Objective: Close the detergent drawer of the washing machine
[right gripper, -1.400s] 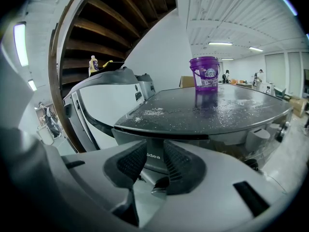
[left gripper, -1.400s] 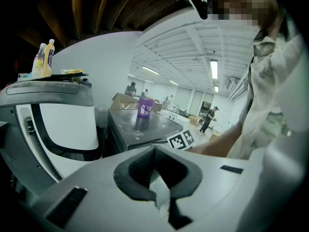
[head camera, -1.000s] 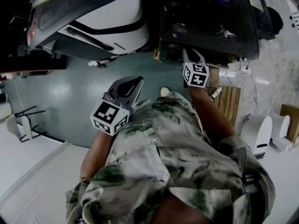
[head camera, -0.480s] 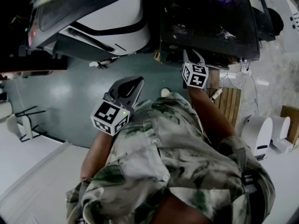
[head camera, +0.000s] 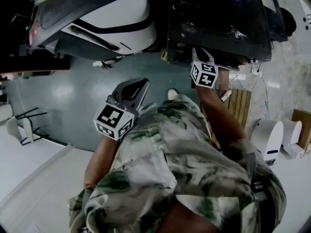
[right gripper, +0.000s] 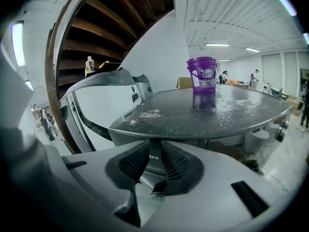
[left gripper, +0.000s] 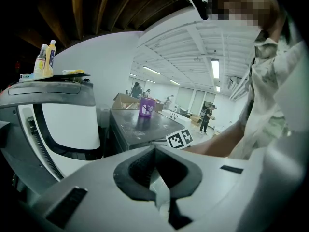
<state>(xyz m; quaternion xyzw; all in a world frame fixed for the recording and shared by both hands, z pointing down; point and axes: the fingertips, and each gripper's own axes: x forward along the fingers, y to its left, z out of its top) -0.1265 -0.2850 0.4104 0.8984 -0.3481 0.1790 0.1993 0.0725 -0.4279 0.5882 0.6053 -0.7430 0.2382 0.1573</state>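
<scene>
Grey-green floor spread under everything. Dark washing machine set at upper right, powder scattered on lid. Beside it at left, white machine. Over floor, left gripper held well apart from both machines, jaws closed together, nothing held. At washing machine's front edge, right gripper placed. Its jaws have just been closing, narrow gap left, nothing clamped. On lid, purple bucket stood. Grey front of detergent drawer seen through that gap, just under lid. In or out cannot be told.

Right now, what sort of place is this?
Probably a big open workshop or test hall, not a home: a washer with a purple bucket on top, ceiling strip lights, and people far behind.
</scene>
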